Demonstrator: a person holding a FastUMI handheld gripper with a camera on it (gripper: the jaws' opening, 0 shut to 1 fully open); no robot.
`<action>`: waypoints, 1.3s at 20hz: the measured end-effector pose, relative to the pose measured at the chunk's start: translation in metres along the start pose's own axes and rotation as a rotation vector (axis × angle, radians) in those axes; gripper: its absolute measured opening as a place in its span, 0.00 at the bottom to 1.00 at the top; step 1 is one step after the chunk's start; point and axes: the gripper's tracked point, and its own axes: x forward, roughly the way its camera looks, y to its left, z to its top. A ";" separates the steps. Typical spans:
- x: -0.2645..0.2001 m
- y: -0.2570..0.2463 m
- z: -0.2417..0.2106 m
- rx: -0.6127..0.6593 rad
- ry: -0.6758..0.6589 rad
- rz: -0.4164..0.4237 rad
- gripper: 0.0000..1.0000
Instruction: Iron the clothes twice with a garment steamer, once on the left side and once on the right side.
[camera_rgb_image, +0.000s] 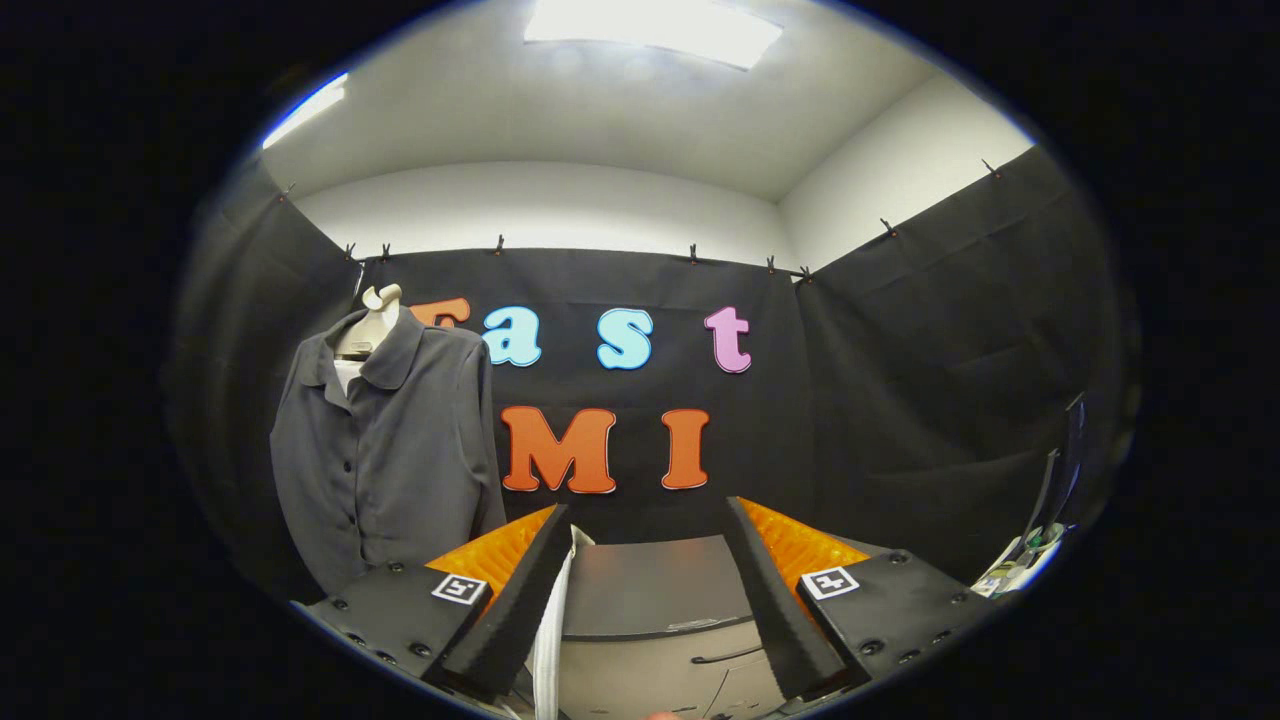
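A: Any ironing done yet?

B: Looks like none. Both sides left to do, left and right.

A: And the shirt (385, 450)?

B: Far off on the left, hung on a stand (375, 318). Grey, with a collar and small buttons down the front. Smooth enough, soft folds only.

A: The gripper (650, 600)?

B: Spread wide, pinching nothing. A white strip (552, 640) just inside the left finger, maybe part of the steamer. Hard to tell. Grey cabinet (650, 600) just ahead.
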 end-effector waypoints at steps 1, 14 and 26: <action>0.000 -0.001 0.000 0.013 0.005 -0.004 0.99; 0.028 0.014 0.041 0.012 0.030 0.011 0.98; 0.246 0.100 0.034 -0.041 0.274 0.160 0.98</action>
